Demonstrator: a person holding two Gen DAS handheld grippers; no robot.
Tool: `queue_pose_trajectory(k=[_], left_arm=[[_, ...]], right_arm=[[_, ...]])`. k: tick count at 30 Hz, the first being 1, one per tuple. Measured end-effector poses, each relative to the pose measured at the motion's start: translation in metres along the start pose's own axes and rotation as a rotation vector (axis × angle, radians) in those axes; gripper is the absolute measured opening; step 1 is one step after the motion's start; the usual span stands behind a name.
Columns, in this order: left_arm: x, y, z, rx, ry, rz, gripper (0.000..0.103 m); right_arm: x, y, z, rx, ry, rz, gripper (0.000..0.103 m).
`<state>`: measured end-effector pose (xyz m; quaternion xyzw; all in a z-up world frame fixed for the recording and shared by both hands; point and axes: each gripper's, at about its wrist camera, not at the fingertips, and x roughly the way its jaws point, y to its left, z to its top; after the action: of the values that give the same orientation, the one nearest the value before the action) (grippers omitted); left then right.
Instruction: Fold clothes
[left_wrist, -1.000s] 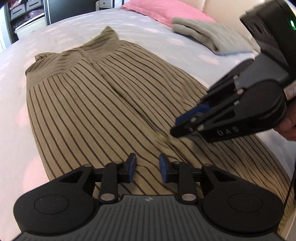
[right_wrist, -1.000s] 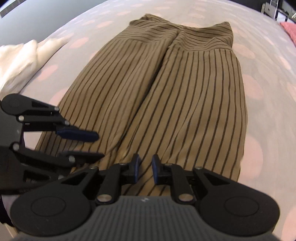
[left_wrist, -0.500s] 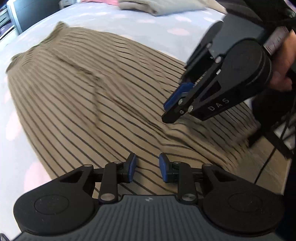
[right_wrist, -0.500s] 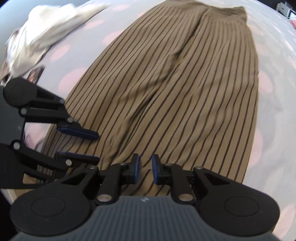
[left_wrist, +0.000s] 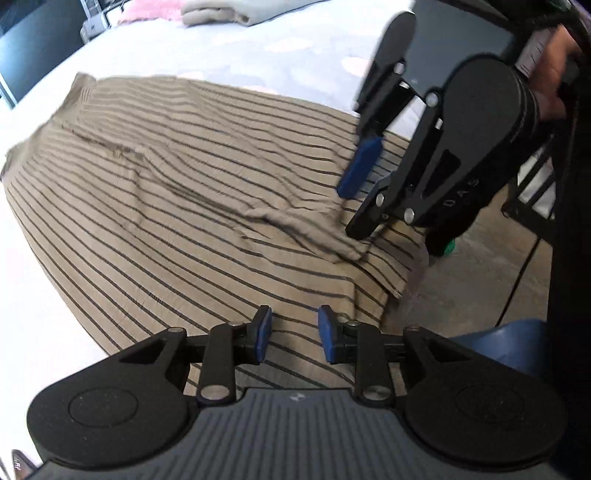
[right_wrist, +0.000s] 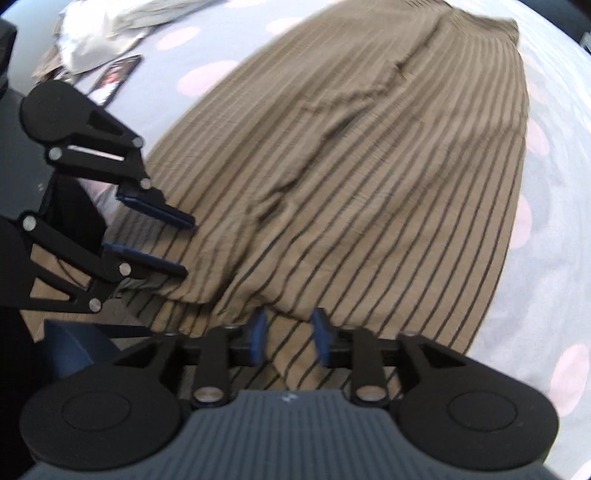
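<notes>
1. Left wrist view: we find a tan garment with thin dark stripes (left_wrist: 177, 206), seemingly wide-legged trousers, spread flat on a white bed sheet with pale pink spots (left_wrist: 29, 295). Its hem end lies at the bed's near edge, its gathered waist towards the far end.
2. The left gripper (left_wrist: 292, 334) hangs over the hem with its blue pads (left_wrist: 263, 332) apart and opening; only flat cloth shows in the gap, and nothing is clamped.
3. The right gripper (left_wrist: 356, 201) enters from the upper right, held by a hand (left_wrist: 550, 74). Its jaws are parted and opening just above a bunched ridge of the fabric; we see no cloth pinched between them.
4. A folded grey garment (left_wrist: 221, 13) lies at the far end of the bed, near a pink pillow (left_wrist: 147, 11). Bare floor (left_wrist: 472, 280) shows beyond the hem.
5. Right wrist view: the striped garment (right_wrist: 369, 166) runs away from the camera, creased along its middle.
6. The right gripper (right_wrist: 289, 334) stands with jaws apart over the hem, gripping nothing.
7. The left gripper (right_wrist: 186, 247) is at the left, jaws parted beside the garment's edge.
8. White crumpled cloth (right_wrist: 103, 33) and a dark flat card-like item (right_wrist: 116, 75) lie at the upper left; we cannot identify the latter.
</notes>
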<state>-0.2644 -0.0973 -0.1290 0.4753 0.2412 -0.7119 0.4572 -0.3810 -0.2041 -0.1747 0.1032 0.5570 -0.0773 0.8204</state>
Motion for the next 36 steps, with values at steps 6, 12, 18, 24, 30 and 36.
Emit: queue_pose_trajectory(k=[6,12,18,24,30,36], left_arm=[[-0.026,-0.002,-0.003,0.101,-0.107,0.048,0.050],[-0.031,-0.013,-0.021,0.313,-0.094,0.053,0.058],[-0.021,-0.040,-0.055,0.572,-0.028,0.049,0.064],[0.002,-0.062,-0.087,0.807,0.022,0.199,0.064],[0.018,-0.072,-0.101,0.900,0.044,0.240,0.064],[0.031,-0.068,-0.094,0.839,0.066,0.247,0.060]], right_arm=[[-0.024,0.008,0.002,-0.178,-0.077,-0.064,0.050],[-0.041,0.005,-0.018,-0.365,-0.076,-0.094,0.069],[-0.031,0.022,-0.039,-0.551,-0.044,-0.118,0.079],[0.000,0.049,-0.073,-0.854,0.047,-0.243,0.082],[0.027,0.048,-0.099,-1.025,0.102,-0.339,0.083],[0.033,0.045,-0.100,-1.063,0.072,-0.399,0.075]])
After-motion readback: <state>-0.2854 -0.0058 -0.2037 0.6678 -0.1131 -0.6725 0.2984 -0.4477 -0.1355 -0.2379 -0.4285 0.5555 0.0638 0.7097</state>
